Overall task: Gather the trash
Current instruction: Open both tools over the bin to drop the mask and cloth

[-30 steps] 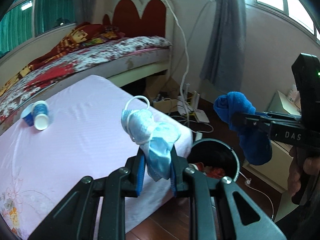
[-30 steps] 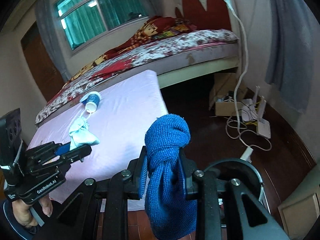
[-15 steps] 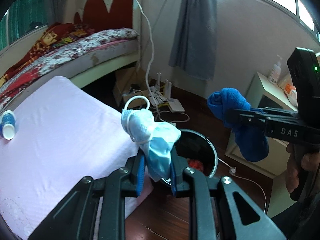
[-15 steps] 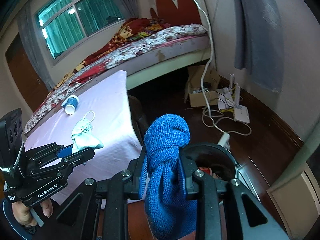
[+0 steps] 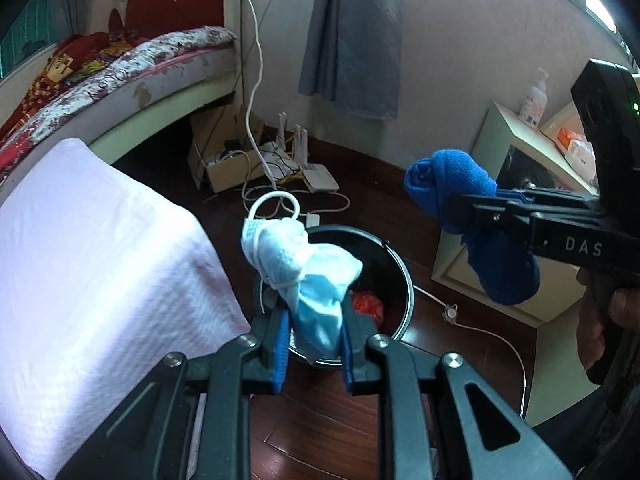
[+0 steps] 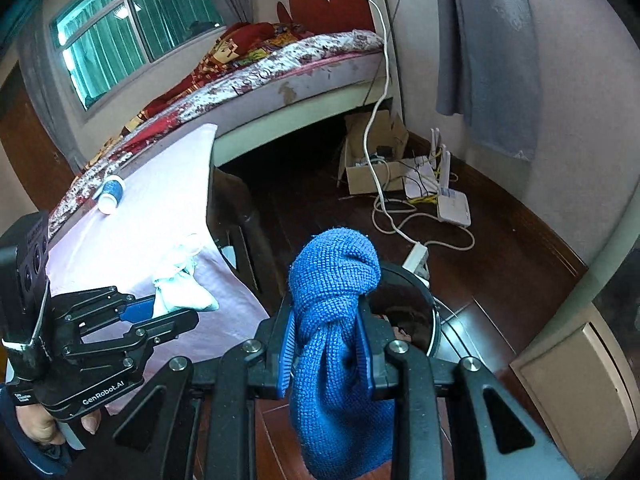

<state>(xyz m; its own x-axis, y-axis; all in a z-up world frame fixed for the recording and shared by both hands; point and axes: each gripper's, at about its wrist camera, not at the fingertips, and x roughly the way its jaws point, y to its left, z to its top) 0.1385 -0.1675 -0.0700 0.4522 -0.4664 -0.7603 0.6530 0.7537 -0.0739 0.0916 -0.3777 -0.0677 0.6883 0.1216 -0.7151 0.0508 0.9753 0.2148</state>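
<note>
Near field, left wrist view: left gripper (image 5: 314,334), jaws clamped on a crumpled face mask (image 5: 302,268) whose ear loop stands up at 12 o'clock. Right gripper (image 6: 326,344), jaws clamped on a knotted blue cloth (image 6: 334,320), most of it hanging below the pads. Mid field: black trash bin (image 5: 402,276) on the floor, w/ red scraps inside — directly behind the mask, at 1 o'clock of the cloth. Desk (image 5: 100,260) under pink cover at 9 o'clock; blue paper cup (image 6: 110,196) lying on it, not yet collected. Far: bed, cables, router. Risk: the ear loop may snag on a jaw at release; the cloth, seemingly short of the rim, may drop onto the floor — or drape over the edge.
</note>
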